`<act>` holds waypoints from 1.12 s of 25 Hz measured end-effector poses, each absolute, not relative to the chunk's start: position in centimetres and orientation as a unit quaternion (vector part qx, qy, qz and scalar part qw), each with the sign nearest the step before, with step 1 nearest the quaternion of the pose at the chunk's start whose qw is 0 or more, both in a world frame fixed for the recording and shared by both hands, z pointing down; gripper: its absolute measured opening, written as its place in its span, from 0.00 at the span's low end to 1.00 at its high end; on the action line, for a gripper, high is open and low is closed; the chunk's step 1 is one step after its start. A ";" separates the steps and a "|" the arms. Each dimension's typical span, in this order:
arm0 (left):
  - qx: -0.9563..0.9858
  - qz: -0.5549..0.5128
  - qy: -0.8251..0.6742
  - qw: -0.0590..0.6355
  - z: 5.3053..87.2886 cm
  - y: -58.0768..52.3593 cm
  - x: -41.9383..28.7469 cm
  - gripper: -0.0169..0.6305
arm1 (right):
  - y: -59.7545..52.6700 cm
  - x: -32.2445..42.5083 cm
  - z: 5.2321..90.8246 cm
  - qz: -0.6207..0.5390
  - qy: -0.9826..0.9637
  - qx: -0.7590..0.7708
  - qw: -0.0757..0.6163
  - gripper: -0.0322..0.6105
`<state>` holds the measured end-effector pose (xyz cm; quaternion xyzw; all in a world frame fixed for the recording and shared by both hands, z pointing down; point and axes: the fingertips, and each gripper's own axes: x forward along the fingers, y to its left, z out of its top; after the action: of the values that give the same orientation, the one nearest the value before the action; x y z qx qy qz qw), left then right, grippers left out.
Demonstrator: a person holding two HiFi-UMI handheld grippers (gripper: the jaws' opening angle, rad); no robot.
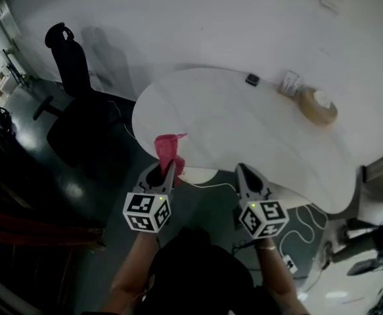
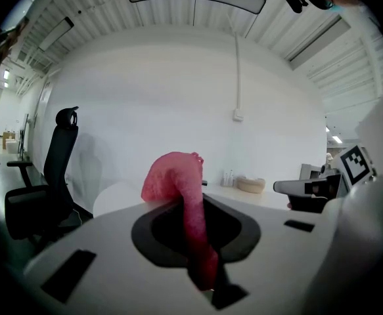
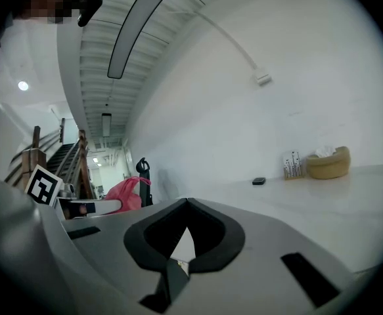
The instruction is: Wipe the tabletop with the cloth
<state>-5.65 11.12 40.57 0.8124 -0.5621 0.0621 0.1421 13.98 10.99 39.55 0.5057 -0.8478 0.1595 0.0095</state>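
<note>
holding the cloth (image 1: 169, 148) pinched in its fingers, the left gripper (image 1: 167, 170) sits at the near left edge of the bench (image 1: 244, 123). the pink fabric runs down between the fingers and bunches up above their tips. that grip suits wiping, since the loose bunch can be pressed flat and dragged. the cloth looks raised off the surface rather than resting on it, so wiping seems not yet begun.

the right gripper (image 1: 244, 172) hangs beside it near the same edge. its fingers are drawn together with nothing between them, probably kept out of the cloth's path.

most of the white top is bare. at the far right stand a tan basket (image 1: 318, 105), a small card holder (image 1: 291, 83) just beside it, and a small dark object (image 1: 252, 79) a little to their left. these would block a full sweep into that corner, so the cloth would have to go round them. a black office chair (image 1: 73, 104) stands on the floor off the left end, apart from the bench. a white cable (image 1: 211, 186) trails on the floor below the near edge.
</note>
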 end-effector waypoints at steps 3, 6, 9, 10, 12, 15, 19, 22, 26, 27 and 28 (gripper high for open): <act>0.809 0.061 -0.567 0.145 40.5 10.7 -5.5 0.09 | 10.5 14.1 39.1 0.162 -0.849 0.502 0.000 0.05; 0.806 0.061 -0.569 0.152 40.6 10.2 -5.6 0.09 | 10.1 13.8 38.9 0.160 -0.854 0.495 -0.002 0.05; 0.803 0.059 -0.571 0.158 40.6 9.3 -6.0 0.09 | 9.2 13.3 39.2 0.162 -0.857 0.489 -0.003 0.05; 0.803 0.059 -0.572 0.159 40.7 8.8 -6.2 0.09 | 8.7 13.0 39.1 0.163 -0.858 0.486 -0.002 0.05; 0.800 0.058 -0.574 0.161 40.9 7.8 -6.7 0.09 | 7.8 12.6 39.1 0.163 -0.859 0.484 0.001 0.05; 0.798 0.056 -0.576 0.166 41.3 6.1 -7.6 0.09 | 6.0 12.0 39.6 0.170 -0.857 0.486 0.003 0.05; 0.798 0.057 -0.575 0.173 42.0 3.3 -9.0 0.09 | 3.3 10.7 39.7 0.172 -0.855 0.490 0.009 0.05; 0.798 0.058 -0.572 0.178 42.4 0.6 -10.1 0.09 | 0.8 9.6 39.7 0.168 -0.855 0.490 0.012 0.05; 0.799 0.058 -0.568 0.187 42.8 -2.9 -11.6 0.09 | -2.6 8.0 39.9 0.175 -0.851 0.494 0.019 0.05; 0.800 0.059 -0.567 0.188 42.9 -3.9 -12.0 0.09 | -3.4 7.6 40.0 0.177 -0.850 0.496 0.021 0.05; 0.799 0.061 -0.567 0.190 43.0 -4.8 -12.4 0.09 | -4.3 7.2 40.0 0.178 -0.849 0.497 0.022 0.05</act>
<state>-12.37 -4.80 43.00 0.7994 -0.5668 0.0611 0.1896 7.19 -4.31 40.03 0.4970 -0.8489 0.1784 0.0224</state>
